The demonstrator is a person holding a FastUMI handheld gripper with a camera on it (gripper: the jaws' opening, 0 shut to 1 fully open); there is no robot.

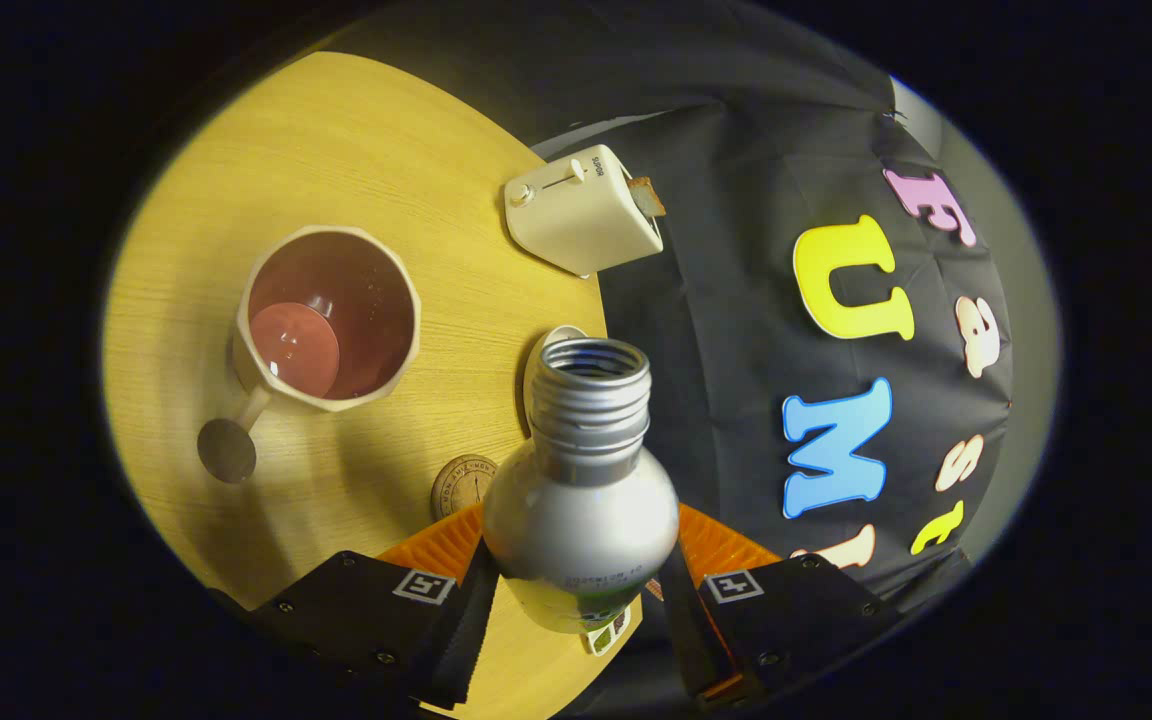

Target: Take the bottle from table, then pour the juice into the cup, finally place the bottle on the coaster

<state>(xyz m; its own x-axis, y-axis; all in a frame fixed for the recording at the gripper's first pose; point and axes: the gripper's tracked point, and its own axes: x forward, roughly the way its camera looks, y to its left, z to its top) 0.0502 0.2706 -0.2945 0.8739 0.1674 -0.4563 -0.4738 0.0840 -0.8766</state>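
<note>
Silver bottle [581,500] clamped between both gripper [581,585] fingers, uncapped, cup [328,318] beyond.

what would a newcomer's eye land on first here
First the silver bottle, uncapped, clamped between the gripper's two fingers with its open threaded mouth facing the camera. Next, beyond the fingers on the wooden table, the cream cup with its dark red inside, and past it a white toaster with bread in the slot. A small round cork coaster lies just ahead of the fingers.
</note>
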